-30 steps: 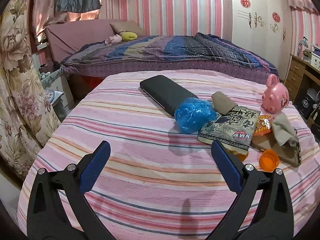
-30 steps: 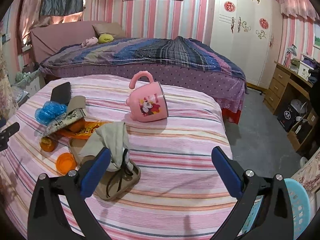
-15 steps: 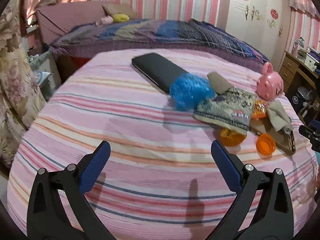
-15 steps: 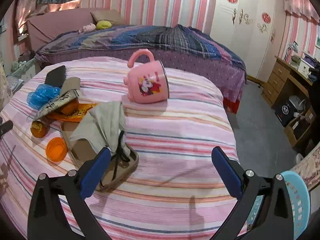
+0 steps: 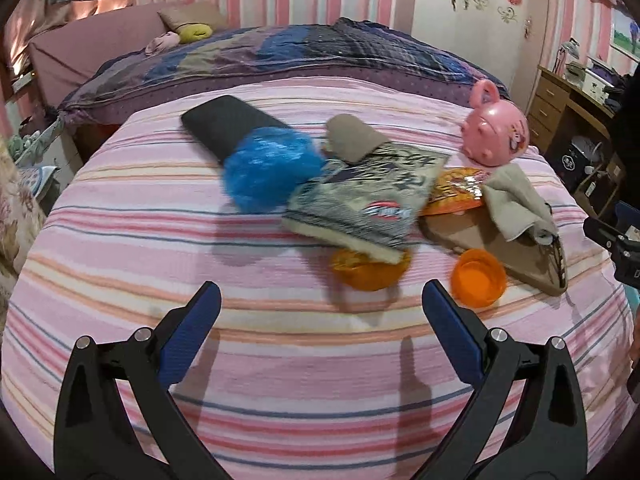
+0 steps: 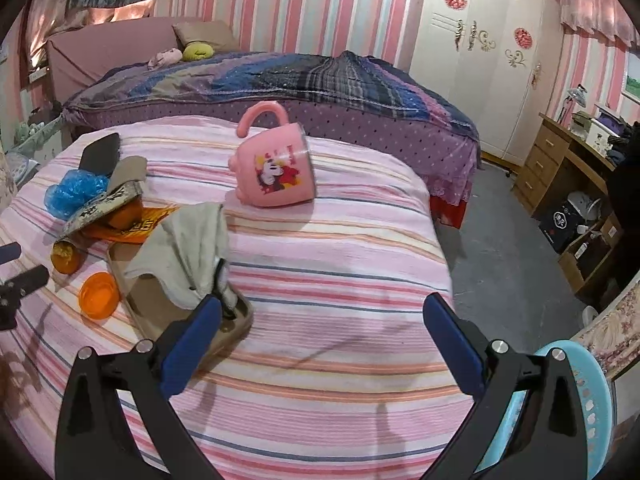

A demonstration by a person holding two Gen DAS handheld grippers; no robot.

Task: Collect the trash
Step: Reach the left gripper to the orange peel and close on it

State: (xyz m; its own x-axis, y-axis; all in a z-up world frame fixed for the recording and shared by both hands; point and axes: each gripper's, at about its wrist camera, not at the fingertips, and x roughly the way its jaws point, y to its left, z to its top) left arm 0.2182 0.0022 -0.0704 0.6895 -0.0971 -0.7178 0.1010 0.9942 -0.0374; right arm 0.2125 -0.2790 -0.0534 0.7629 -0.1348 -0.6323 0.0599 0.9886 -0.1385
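On the pink striped bed [image 5: 120, 240] lies a heap of litter: a crumpled blue plastic bag [image 5: 270, 170], a grey printed snack wrapper [image 5: 364, 200], an orange wrapper [image 5: 456, 192], an orange peel [image 5: 368, 270] and an orange cap [image 5: 478, 276]. My left gripper [image 5: 320, 324] hovers open just in front of the peel, nothing between its fingers. My right gripper [image 6: 320, 332] is open over the bed's right side, beside a tan slipper [image 6: 160, 308] with a grey cloth [image 6: 188, 248] draped on it.
A pink cartoon mug [image 6: 276, 174] lies tipped on the bed behind the litter. A black flat case [image 5: 224, 124] rests at the far left. A light blue basket [image 6: 576, 408] stands on the floor by the bed's right edge. Drawers and boxes [image 6: 576, 216] line the right wall.
Both grippers have moved forward and lower toward the bed; the litter heap now looms larger in the left wrist view. Both stayed open.
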